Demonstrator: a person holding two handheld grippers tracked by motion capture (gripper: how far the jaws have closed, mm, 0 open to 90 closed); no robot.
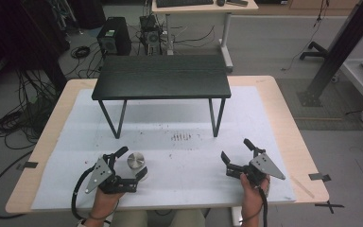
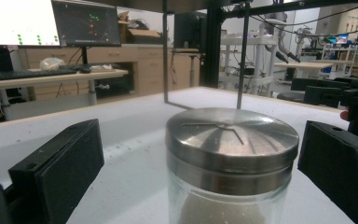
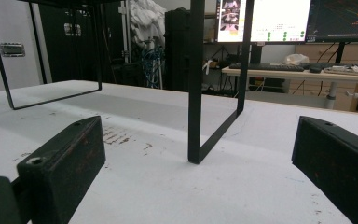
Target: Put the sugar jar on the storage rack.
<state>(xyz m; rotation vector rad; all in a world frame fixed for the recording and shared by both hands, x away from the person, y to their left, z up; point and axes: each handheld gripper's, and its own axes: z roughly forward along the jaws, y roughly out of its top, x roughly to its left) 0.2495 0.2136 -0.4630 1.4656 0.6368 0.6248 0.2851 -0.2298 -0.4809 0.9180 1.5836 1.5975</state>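
Lab room with grey floor point(image 1: 264, 52).
Stood beyond: light wooden desk point(image 1: 203, 6), black computer tower point(image 1: 113, 38), tangled black cables point(image 1: 16, 120), lit monitors point(image 2: 51, 23).

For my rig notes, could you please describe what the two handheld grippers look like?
Both the left gripper and the right gripper are black, each with two blocky rectangular black jaws. Each carries a grey three-cornered plate with small holes on top, and a black cable trails from each towards the table's near edge. The right jaws look faintly scuffed with reddish marks.
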